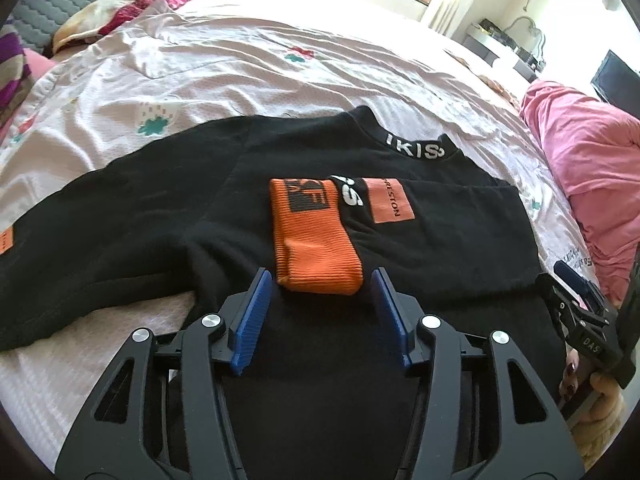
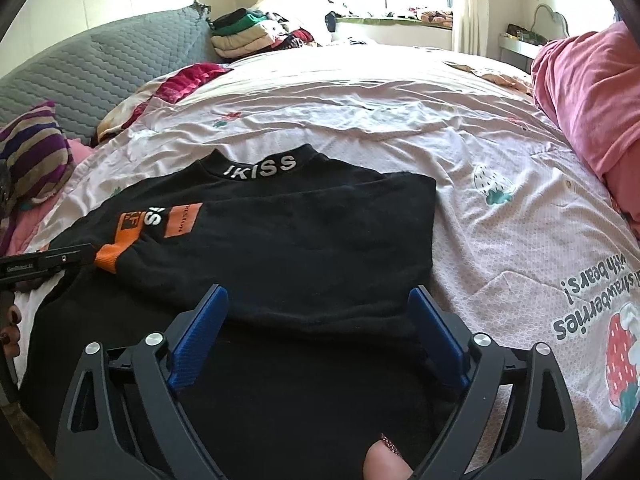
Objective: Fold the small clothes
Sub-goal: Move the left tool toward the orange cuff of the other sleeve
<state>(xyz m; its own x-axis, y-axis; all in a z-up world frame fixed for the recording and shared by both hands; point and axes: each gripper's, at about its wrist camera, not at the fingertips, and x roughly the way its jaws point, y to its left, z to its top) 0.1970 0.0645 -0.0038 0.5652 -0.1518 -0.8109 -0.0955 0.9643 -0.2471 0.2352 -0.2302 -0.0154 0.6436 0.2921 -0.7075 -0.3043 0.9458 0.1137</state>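
Both grippers (image 1: 322, 280) (image 2: 318, 294) gape empty over black shirt (image 2: 300, 240); pink blanket (image 2: 588, 108) lies well right

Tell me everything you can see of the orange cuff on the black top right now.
The orange cuff is a ribbed knit band with a black block print near its far end. It ends the right sleeve, which is folded across the chest of the black top, and lies flat beside an orange patch. Its near edge sits just ahead of the open left gripper; the blue pads do not press it.
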